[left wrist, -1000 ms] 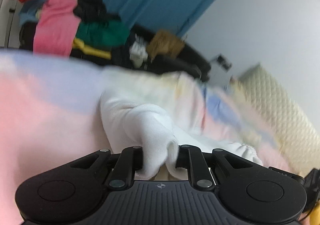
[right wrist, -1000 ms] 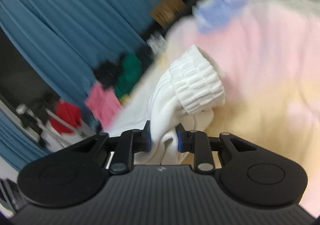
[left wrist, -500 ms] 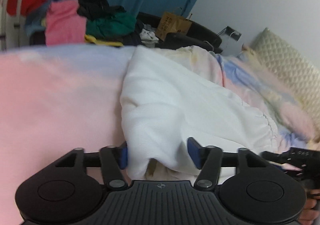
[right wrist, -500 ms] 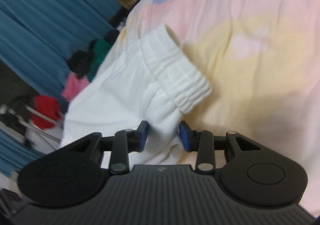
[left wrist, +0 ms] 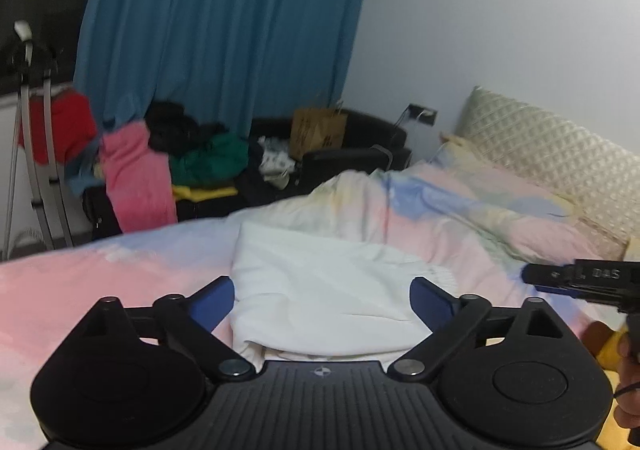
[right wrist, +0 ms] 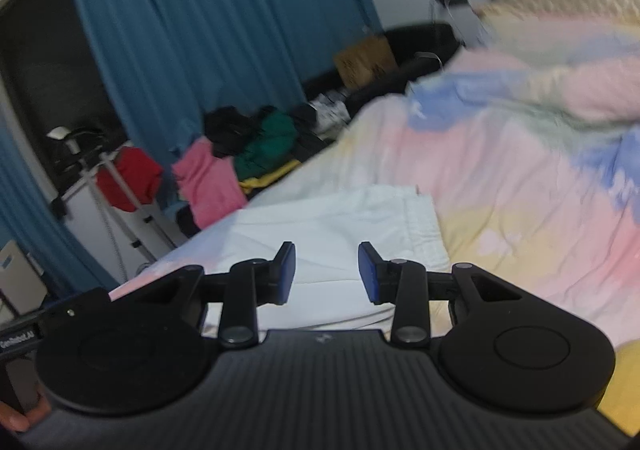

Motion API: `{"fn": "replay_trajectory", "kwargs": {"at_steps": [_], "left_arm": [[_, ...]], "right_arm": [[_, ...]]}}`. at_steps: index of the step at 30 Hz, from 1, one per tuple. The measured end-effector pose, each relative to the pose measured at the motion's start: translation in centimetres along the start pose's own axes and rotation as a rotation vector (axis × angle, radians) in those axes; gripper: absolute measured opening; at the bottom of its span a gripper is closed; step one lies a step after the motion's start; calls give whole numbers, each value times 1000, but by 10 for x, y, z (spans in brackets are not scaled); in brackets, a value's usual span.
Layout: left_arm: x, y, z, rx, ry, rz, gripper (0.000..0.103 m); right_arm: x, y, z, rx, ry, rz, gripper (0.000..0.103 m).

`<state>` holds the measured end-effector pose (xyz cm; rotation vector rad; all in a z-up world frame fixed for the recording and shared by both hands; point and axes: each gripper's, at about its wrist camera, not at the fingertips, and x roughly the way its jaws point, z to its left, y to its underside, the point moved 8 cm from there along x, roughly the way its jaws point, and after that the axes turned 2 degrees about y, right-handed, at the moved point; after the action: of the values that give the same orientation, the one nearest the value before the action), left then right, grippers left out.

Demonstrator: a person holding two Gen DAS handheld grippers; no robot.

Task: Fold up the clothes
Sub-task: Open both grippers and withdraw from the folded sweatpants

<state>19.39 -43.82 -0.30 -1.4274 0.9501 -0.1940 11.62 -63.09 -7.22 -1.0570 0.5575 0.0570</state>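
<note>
White garment (left wrist: 320, 290): folded, flat on the bed (left wrist: 460, 218), at 12 o'clock from my left claw (left wrist: 322, 296) and right claw (right wrist: 326, 274). Both claws: released, spread wide, gripping nothing. Clothes pile (left wrist: 192, 154): 11 o'clock.

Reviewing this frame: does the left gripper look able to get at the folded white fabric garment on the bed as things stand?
Probably yes. The left gripper is open, and the folded white fabric garment lies just ahead between its fingers on the pastel bedspread, nothing covering it. The right gripper sits off to the side.
</note>
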Motion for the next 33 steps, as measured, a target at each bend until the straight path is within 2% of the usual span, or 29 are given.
{"fn": "replay_trajectory", "kwargs": {"at_steps": [1, 5, 7, 8, 9, 15, 18, 20, 24, 29, 33], "left_arm": [[-14, 0, -8, 15, 4, -7, 98], [-64, 4, -30, 49, -3, -46, 103], [-86, 9, -37, 60, -4, -65, 103], [-96, 13, -39, 65, -5, -74, 103], [-105, 16, -42, 70, -5, -82, 103], [-150, 42, -46, 51, -25, -126, 103], [-161, 57, -44, 43, -8, -166, 103], [-163, 71, -43, 59, 1, -161, 103], [-164, 93, -38, 108, -61, -143, 103], [-173, 106, -26, 76, -68, -169, 103], [-168, 117, -10, 54, -107, -159, 103]], "right_arm": [[-11, 1, 4, -12, -1, -10, 39], [-48, 7, 17, -23, -36, -57, 70], [-63, 14, 24, -42, -45, -80, 75], [-71, 17, 28, -56, -46, -90, 84], [-78, 21, 32, -70, -48, -101, 87], [-112, 46, 58, -175, -30, -168, 88], [-123, 60, 68, -209, -15, -204, 88], [-126, 71, 74, -228, -8, -223, 88], [-124, 94, 84, -291, 8, -241, 88], [-116, 114, 90, -315, 5, -234, 88], [-113, 125, 92, -312, 10, -241, 88]]}}
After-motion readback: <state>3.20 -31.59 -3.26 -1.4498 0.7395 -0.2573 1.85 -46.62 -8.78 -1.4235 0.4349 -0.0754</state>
